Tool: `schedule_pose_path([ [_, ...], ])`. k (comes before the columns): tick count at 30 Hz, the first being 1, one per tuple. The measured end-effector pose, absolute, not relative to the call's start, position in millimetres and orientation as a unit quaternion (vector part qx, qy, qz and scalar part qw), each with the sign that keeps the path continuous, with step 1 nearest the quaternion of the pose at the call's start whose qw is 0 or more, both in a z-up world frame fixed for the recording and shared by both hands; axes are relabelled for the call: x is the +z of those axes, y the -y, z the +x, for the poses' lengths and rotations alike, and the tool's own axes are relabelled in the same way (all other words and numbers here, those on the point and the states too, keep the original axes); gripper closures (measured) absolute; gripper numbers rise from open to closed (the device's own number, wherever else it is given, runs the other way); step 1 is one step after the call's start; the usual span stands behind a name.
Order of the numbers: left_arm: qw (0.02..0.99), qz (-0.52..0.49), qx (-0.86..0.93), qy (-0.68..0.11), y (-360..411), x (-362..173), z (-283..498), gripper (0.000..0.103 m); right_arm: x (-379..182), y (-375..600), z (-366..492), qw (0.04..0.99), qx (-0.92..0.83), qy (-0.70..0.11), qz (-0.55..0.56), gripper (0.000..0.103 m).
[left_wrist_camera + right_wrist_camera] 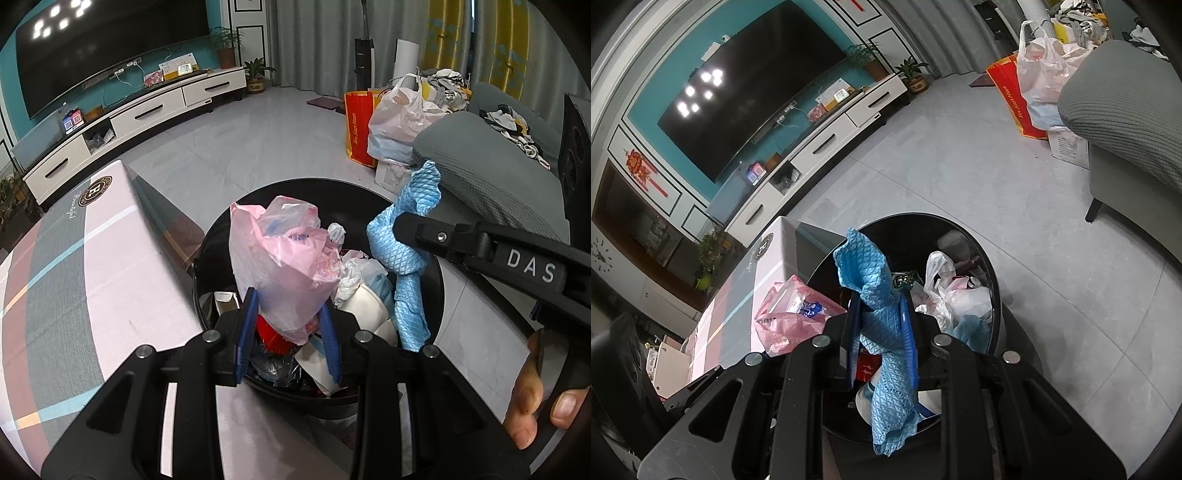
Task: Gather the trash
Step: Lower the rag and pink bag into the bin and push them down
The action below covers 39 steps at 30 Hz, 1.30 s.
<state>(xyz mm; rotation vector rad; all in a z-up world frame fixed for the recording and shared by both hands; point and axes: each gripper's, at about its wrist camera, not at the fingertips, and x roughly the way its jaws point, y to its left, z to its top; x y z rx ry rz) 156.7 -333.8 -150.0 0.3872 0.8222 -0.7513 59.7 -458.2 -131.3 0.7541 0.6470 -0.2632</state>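
Note:
A round black trash bin (218, 243) (991, 273) stands on the floor, holding crumpled bags, paper and a white cup. My left gripper (288, 321) is shut on a pink plastic bag (280, 258) that stands up over the bin. In the right wrist view that pink bag (790, 314) shows at the left beside the bin. My right gripper (881, 319) is shut on a blue textured cloth (882, 332), which hangs down over the bin. From the left wrist view the right gripper (397, 229) reaches in from the right, the blue cloth (402, 254) draped from it.
A low table with a pink and grey patterned cover (74, 266) (764, 266) adjoins the bin's left side. A grey sofa (498, 177) (1126, 122) is at the right, with full plastic bags (399, 118) and an orange bag (356, 125) behind. A TV cabinet (147, 110) lines the far wall.

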Motion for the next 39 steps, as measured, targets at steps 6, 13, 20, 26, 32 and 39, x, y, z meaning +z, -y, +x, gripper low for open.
schedule_pose_path([
  [6,0.829,0.19,-0.352,-0.39,336,-151,157,0.069,-134,457,61,0.869,-0.129,-0.318,0.356,0.082],
  [13,0.828,0.199,-0.344,-0.396,339,-155,156,0.069,-134,457,61,0.868,-0.142,-0.327,0.345,0.081],
  [20,0.826,0.204,-0.341,-0.398,341,-156,157,0.069,-137,456,63,0.866,-0.15,-0.339,0.335,0.081],
  [26,0.826,0.209,-0.339,-0.398,343,-158,155,0.069,-136,454,65,0.867,-0.158,-0.347,0.322,0.081],
  [32,0.825,0.213,-0.337,-0.401,344,-161,156,0.069,-140,454,65,0.865,-0.163,-0.356,0.314,0.081],
  [39,0.824,0.22,-0.334,-0.401,347,-163,155,0.069,-141,451,69,0.864,-0.163,-0.367,0.302,0.081],
])
